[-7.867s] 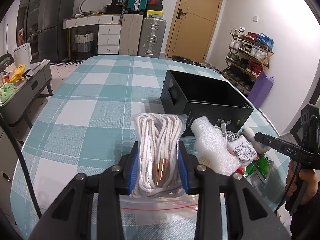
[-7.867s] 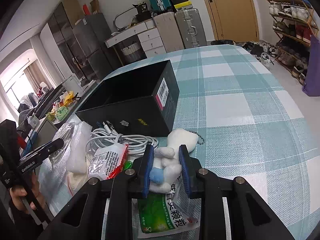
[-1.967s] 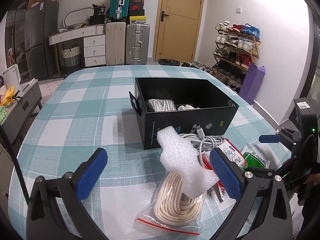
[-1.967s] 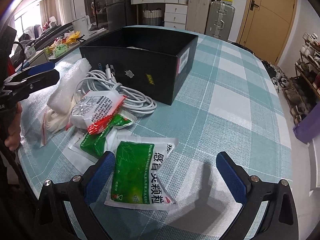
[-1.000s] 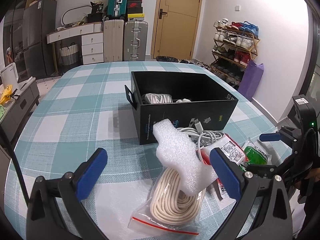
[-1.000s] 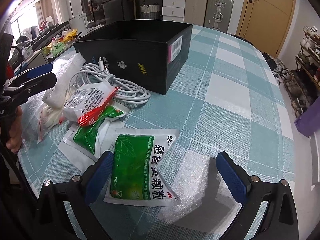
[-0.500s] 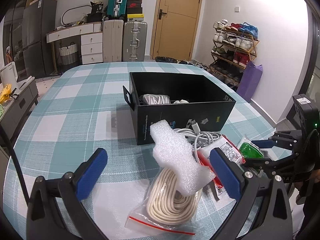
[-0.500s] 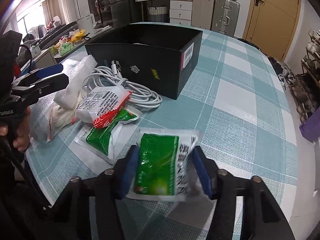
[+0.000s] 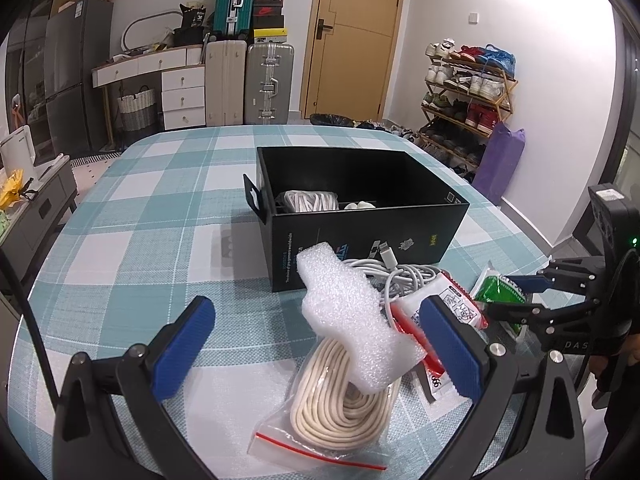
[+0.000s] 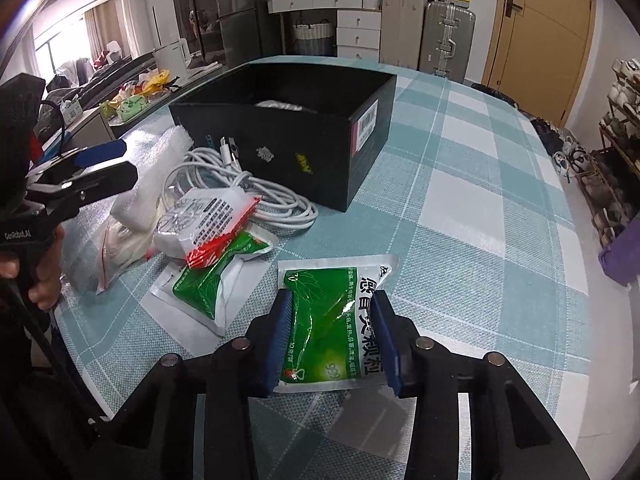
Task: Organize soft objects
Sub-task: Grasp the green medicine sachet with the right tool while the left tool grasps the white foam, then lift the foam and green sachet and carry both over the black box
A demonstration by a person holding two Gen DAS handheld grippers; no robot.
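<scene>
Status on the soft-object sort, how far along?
Done: a rope bundle and a small white item sit in the black box.
In hand: right tool closing on the green sachet.
Left: foam piece, bagged rope, white cable, two other packets. Left tool open, empty.

Both grippers: black frames, blue finger pads, silver screws. Left gripper [image 9: 316,340]; right gripper [image 10: 334,340] marked "DAS".

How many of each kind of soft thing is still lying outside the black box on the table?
Green medicine packets: 2, one squeezed between the closing jaws of the right gripper, one lying flat
Red and white packet: 1
Foam piece: 1
Bagged rope coil: 1
White cable: 1
Total: 6
</scene>
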